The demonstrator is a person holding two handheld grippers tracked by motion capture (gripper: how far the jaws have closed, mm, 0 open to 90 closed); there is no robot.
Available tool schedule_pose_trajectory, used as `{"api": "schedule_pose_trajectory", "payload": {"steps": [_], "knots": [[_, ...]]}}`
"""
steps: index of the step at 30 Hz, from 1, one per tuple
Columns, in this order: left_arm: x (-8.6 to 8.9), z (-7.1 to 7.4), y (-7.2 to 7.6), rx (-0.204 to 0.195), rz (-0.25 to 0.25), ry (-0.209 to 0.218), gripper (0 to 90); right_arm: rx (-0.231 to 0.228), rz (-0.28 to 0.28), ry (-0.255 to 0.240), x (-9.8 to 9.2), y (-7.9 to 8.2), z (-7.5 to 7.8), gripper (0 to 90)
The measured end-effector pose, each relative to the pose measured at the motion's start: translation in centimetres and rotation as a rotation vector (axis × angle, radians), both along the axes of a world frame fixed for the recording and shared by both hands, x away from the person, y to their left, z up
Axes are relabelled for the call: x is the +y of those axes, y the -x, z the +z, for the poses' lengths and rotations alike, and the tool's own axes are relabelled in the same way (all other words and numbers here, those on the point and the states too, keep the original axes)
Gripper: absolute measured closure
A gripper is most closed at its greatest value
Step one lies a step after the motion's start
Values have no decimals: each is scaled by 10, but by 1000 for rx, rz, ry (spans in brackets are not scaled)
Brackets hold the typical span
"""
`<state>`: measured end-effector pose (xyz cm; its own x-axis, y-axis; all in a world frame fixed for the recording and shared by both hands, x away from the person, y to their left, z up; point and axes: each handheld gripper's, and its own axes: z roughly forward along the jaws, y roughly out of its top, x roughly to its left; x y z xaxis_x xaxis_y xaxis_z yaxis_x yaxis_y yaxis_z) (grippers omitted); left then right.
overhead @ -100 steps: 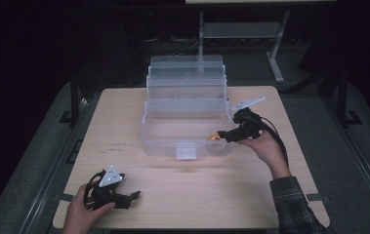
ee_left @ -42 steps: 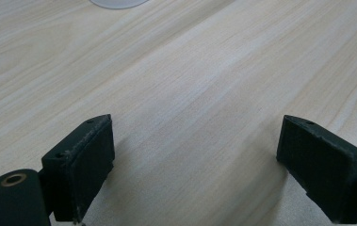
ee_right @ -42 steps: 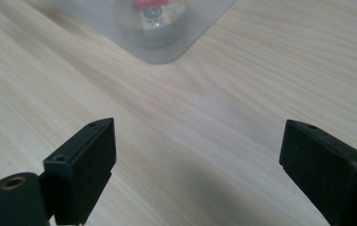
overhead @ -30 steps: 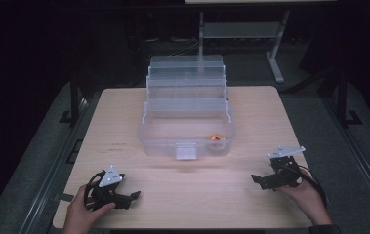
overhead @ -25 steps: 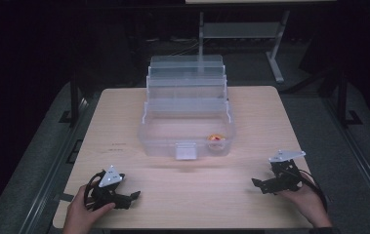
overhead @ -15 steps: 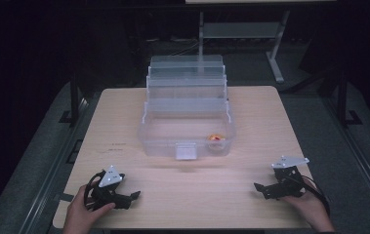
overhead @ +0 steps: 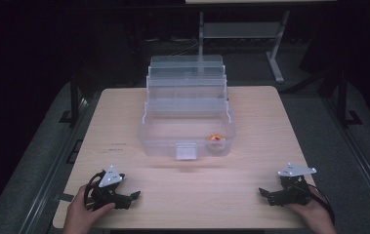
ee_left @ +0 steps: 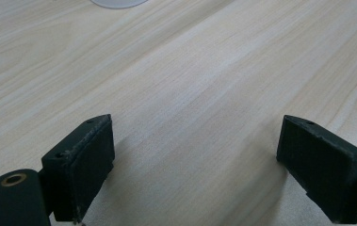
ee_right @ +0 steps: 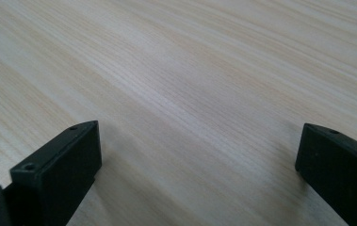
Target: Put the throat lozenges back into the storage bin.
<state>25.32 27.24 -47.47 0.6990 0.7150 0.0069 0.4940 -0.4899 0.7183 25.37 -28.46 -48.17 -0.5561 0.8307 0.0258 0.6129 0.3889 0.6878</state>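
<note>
Now, at the near left of the wooden table (overhead: 124, 112), the left claw (overhead: 130, 197) rests released, nothing between its jaws. In the middle, farther off, a clear plastic box (overhead: 187, 134) holds a small orange thing (overhead: 216, 138) in its near right corner. At the near right, the right claw (overhead: 265, 195), having just been opening, is empty too; it looks the nearer one, with the orange thing lying far and left of it.

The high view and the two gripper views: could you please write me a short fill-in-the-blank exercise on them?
1. The small orange thing lies inside the clear plastic ____.
2. The jaws of the left gripper stand ____ with nothing between them.
3. The right gripper is near the table's ____ edge.

Missing words: box; open; front
</note>
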Motion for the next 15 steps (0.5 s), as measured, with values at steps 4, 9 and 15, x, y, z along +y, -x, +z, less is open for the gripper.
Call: {"api": "schedule_pose_trajectory", "payload": {"steps": [4, 9, 15], "knots": [[0, 0, 0, 0, 0, 0, 109, -14, -13, -11, -5, 1, -2, 5], [0, 0, 0, 0, 0, 0, 109, -14, -13, -11, -5, 1, -2, 4], [0, 0, 0, 0, 2, -1, 109, -14, -13, -11, -5, 1, -2, 4]]}}
